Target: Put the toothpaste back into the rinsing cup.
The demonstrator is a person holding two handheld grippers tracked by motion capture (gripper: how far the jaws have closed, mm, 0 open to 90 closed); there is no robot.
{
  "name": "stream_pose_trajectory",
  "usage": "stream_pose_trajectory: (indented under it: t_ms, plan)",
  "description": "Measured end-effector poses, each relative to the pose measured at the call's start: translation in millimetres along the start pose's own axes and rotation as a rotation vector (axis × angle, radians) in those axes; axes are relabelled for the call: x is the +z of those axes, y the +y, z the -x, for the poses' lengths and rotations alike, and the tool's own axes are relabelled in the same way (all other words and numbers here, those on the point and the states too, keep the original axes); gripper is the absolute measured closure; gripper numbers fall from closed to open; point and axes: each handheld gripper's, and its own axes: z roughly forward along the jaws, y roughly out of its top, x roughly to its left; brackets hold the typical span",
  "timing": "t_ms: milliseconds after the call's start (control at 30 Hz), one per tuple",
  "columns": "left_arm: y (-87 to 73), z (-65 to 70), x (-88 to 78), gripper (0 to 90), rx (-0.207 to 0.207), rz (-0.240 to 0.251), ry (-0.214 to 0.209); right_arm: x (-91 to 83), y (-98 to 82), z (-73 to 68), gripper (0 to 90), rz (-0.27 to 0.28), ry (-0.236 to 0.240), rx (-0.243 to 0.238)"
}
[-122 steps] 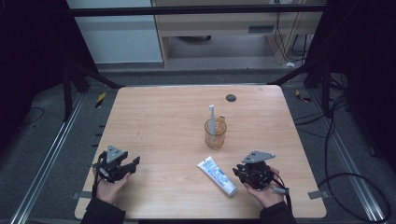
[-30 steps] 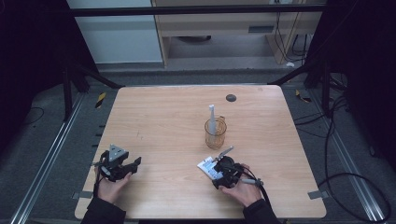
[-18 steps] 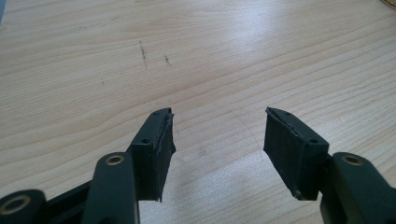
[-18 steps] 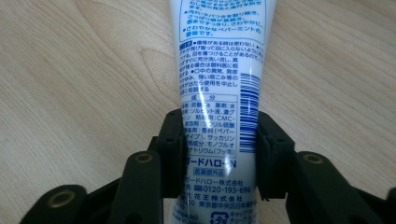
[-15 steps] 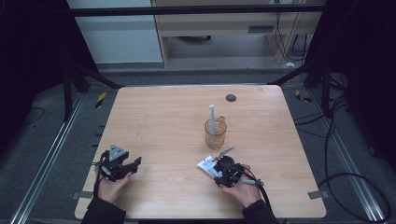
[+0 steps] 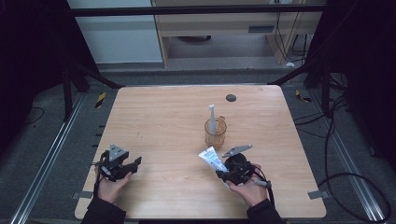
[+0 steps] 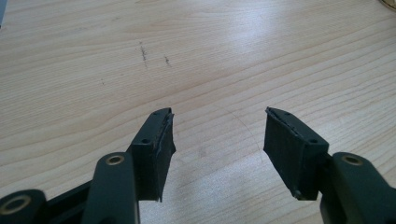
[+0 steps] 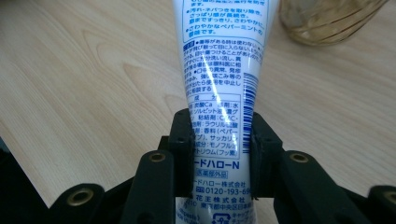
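Note:
A white toothpaste tube (image 6: 209, 157) (image 8: 217, 70) with blue print lies slanted near the table's front, just in front of the amber cup (image 6: 215, 133) (image 8: 327, 18). My right gripper (image 6: 222, 174) (image 8: 219, 135) is shut on the tube's near end. Its jaws have just been closing, and both pads press the tube's sides. A white toothbrush (image 6: 211, 116) stands upright in the cup. My left gripper (image 6: 135, 163) (image 7: 217, 135) rests at the front left, open, with bare wood between its pads.
The wooden table (image 6: 159, 116) has a small dark round spot (image 6: 230, 97) near its far edge. Metal rails and cables run along the floor on both sides. A dark frame bar crosses behind the table.
My right gripper came in from the right to the tube, closed on its near end and rose a little with it. The left hand has stayed put.

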Motion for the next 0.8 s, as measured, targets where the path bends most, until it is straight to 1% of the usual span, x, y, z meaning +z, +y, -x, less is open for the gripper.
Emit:
stream_pose_trajectory:
  t_ms: [67,233,267,400,467,533,600,667,800]
  plan:
    - [0.2,0.3,-0.5,41.9,0.002,0.003,0.002,-5.9,-2.0,3.7,68.0,0.032,-0.014,0.001]
    - [0.4,0.2,-0.9,41.9,0.001,0.007,0.005,-20.2,-4.0,12.8,68.1,0.115,-0.043,0.028]
    - [0.4,0.1,-0.9,41.9,0.001,0.007,0.006,-23.2,-4.0,13.9,68.2,0.137,-0.047,0.033]
    - [0.3,0.5,-1.4,41.9,0.001,0.009,0.007,-31.6,-4.1,16.8,68.2,0.193,-0.061,0.049]
    - [0.4,0.0,-1.3,41.9,-0.011,0.012,0.001,-36.3,-4.4,18.8,68.2,0.229,-0.066,0.058]
    - [0.5,0.0,0.4,42.0,-0.012,0.006,-0.003,-41.6,-4.3,20.7,68.2,0.262,-0.07,0.069]
    - [0.3,1.0,0.0,42.0,-0.004,0.004,0.0,-46.2,-4.4,22.0,68.2,0.29,-0.082,0.073]
    - [0.9,1.2,-0.7,42.0,-0.008,0.014,0.001,-50.2,-3.9,24.0,68.2,0.306,-0.091,0.082]
    - [0.6,1.4,0.2,41.9,-0.006,0.007,0.001,-54.9,-0.5,29.8,68.1,0.349,-0.11,0.095]
